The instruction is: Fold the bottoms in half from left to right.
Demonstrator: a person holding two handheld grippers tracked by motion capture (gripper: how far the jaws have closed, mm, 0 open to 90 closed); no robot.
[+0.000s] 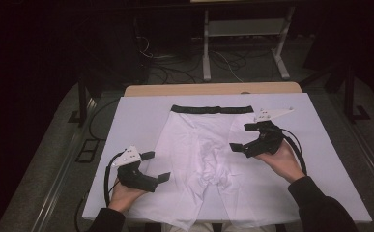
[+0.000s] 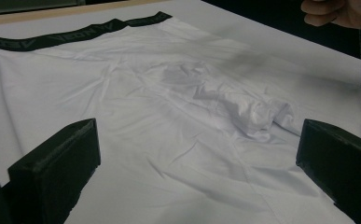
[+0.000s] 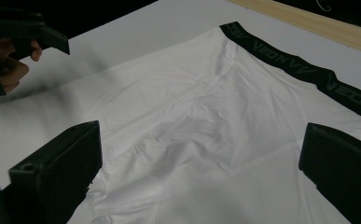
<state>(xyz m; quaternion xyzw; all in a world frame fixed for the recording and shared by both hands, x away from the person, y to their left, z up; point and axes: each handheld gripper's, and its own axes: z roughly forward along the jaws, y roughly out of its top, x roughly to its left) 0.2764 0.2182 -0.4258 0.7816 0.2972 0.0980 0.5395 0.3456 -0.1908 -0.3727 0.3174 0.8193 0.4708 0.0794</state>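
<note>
Shorts [image 1: 208,154], white w/ black waistband [image 1: 211,109] at far edge, flat on white board [image 1: 136,116], centre. Left gripper [image 1: 151,166] at near-left leg edge, jaws wide apart, holding nothing. Right gripper [image 1: 240,137] over right side of shorts, jaws spread, empty.

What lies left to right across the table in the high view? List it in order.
left gripper → white boxer briefs → right gripper, all over the white table cover.
</note>
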